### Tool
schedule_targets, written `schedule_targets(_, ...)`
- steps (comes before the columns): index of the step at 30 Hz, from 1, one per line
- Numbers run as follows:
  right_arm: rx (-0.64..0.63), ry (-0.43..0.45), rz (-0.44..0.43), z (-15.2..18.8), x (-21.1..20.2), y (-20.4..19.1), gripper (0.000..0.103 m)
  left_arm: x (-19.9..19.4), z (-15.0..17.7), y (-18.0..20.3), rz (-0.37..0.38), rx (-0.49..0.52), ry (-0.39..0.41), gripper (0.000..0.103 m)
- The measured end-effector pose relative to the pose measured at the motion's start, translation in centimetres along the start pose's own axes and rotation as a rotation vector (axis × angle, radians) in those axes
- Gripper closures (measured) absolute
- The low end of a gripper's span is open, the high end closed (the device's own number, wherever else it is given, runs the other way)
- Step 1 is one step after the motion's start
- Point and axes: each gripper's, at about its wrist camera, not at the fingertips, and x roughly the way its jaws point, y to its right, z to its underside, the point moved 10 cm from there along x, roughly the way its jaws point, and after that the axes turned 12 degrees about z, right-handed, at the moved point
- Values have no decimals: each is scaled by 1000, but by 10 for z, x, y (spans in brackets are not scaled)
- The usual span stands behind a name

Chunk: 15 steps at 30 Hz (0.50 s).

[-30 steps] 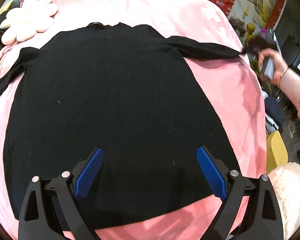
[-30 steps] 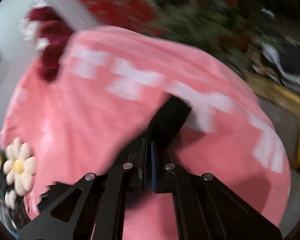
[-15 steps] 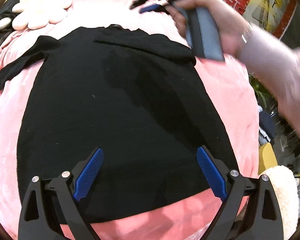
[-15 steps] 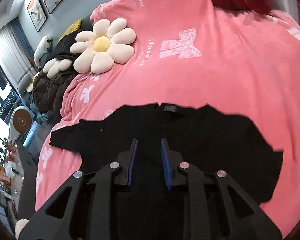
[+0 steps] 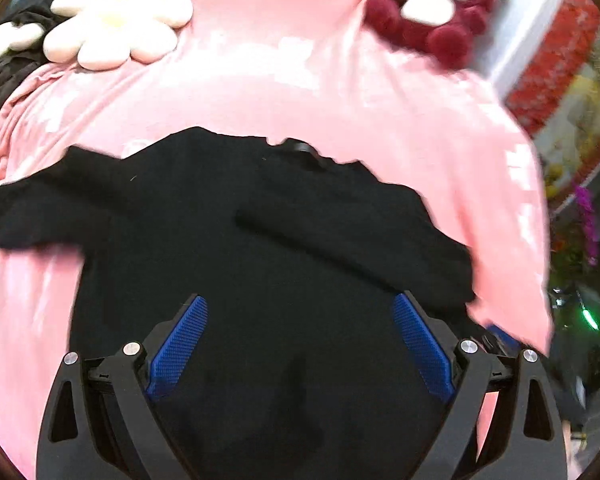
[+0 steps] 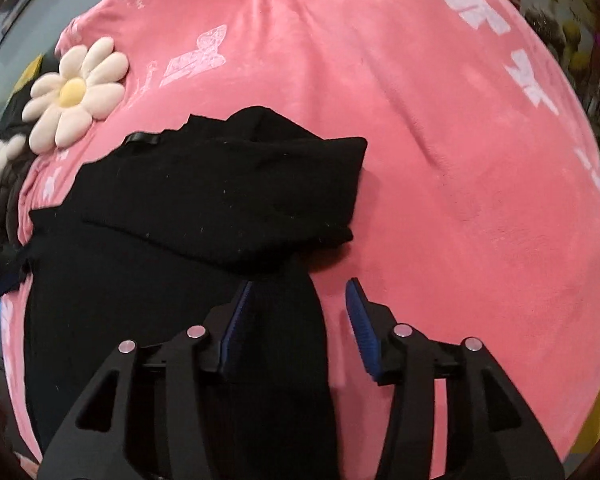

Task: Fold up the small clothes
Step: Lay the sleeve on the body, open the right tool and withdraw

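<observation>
A black top (image 5: 260,248) lies flat on the pink blanket (image 5: 300,80) that covers the bed, its collar (image 5: 300,148) toward the far end and its hem toward me, so its long axis runs from me straight up the bed. The sleeve on my right is folded in across the chest (image 6: 228,200), lying as a band that slants from the right shoulder toward the middle; the sleeve on my left (image 5: 24,216) reaches out sideways, crosswise to the body. My left gripper (image 5: 300,344) hangs over the lower part of the top, its jaws spread wide with nothing between them, clear of the cloth as far as I can tell. My right gripper (image 6: 300,320) sits just below the folded sleeve at the right edge of the body; its jaws have just been opening and now stand partly apart, holding nothing, with the garment's edge showing between them underneath. A cream daisy-shaped cushion (image 6: 74,94) rests on the blanket beyond the left shoulder, and a dark red and white plush toy (image 5: 440,12) sits near the far right end of the bed.
</observation>
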Motion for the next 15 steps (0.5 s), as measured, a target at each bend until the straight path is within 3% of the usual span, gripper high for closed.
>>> schedule_targets(3, 4, 0, -20, -6, 13, -12, 51, 47, -18, -22, -55, -61, -43, 19)
schedule_targets(5, -2, 0, -26, -10, 26, -14, 51, 69, -25, -33, -56, -117, -55, 48)
schedule_targets(6, -5, 2, -42, -14, 32, -18, 64, 74, -30, -37, -69, -125, -44, 51)
schedule_targets(7, -15, 3, -63, -18, 37, -23, 72, 75, -36, -36, -82, -104, -15, 81)
schedule_targets(8, -29, 8, -70, -23, 37, -25, 86, 76, -41, -30, -64, -74, -11, 100)
schedule_targets(9, -30, 29, -73, -28, 34, -25, 93, 73, -48, -22, -39, -57, 4, 100)
schedule_targets(10, -19, 57, -88, -34, 26, -22, 93, 65, -56, -19, -37, -42, 36, 100)
schedule_targets(13, 54, 127, -65, -42, 13, 8, 94, 39, -66, -21, -96, 5, 118, 99)
schedule_targets(14, 55, 103, -25, -36, 24, 19, 92, 43, -59, -28, -134, 11, 101, 99)
schedule_targets(15, 46, 22, 48, -20, 47, 35, 90, 50, -49, -39, -198, 22, 63, 99)
